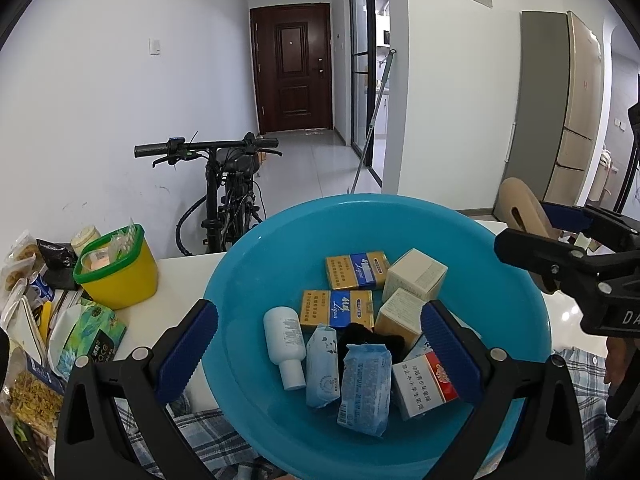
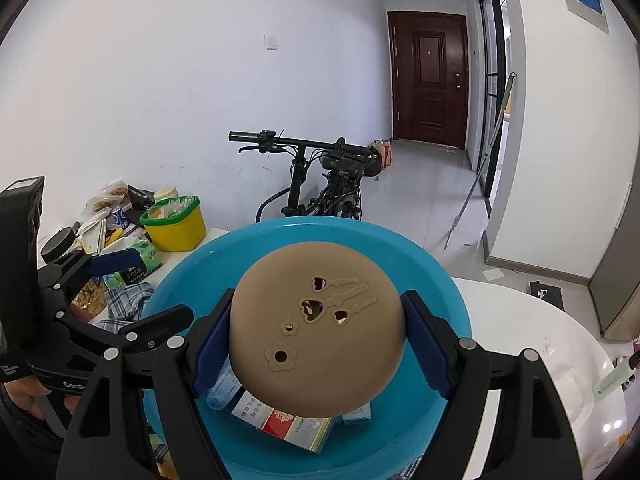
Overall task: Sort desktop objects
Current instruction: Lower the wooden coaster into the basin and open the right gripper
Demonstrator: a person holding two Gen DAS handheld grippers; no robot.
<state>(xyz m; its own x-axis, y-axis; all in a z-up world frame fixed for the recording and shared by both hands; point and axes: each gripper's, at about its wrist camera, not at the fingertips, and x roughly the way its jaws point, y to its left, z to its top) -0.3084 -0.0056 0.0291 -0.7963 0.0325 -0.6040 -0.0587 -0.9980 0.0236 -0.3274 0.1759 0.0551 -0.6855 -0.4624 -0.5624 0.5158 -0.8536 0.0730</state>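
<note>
The right gripper (image 2: 318, 340) was seen clamped on a round tan disc (image 2: 316, 324) with flower and heart cut-outs, held above the blue basin (image 2: 440, 280), while the left gripper (image 1: 320, 344) was spread wide with nothing between its blue pads, poised over the same basin. Inside the basin, a white bottle (image 1: 285, 340) was lain at nine o'clock, two yellow-and-blue packs (image 1: 356, 270) at twelve, two beige boxes (image 1: 414, 274) at two, tissue packets (image 1: 364, 388) at six and a red-and-white carton (image 1: 424, 384) at five. A yellow tub (image 1: 120, 276) with a green rim was placed on the white table (image 1: 180, 284) at the basin's ten o'clock, beside a heap of snack bags (image 1: 28, 360).
</note>
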